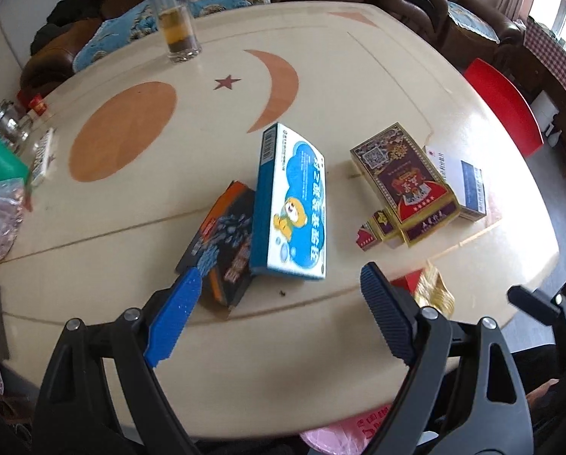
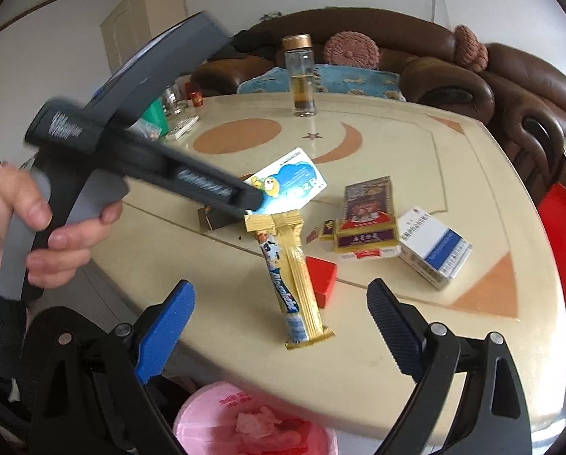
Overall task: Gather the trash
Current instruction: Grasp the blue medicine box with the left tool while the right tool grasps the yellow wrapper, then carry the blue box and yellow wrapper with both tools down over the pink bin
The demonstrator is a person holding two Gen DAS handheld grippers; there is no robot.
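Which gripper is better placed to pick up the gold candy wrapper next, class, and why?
Right. The right gripper is open and the gold candy wrapper lies straight ahead between its fingers, above the pink-lined bin. The left gripper points at the blue medicine box instead.

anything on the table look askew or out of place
The blue box sits askew, one long edge propped up on the dark box beside it. The gold wrapper lies loose near the table's front edge, overlapping a red packet. No spill shows. Both tools hang open, holding nothing.
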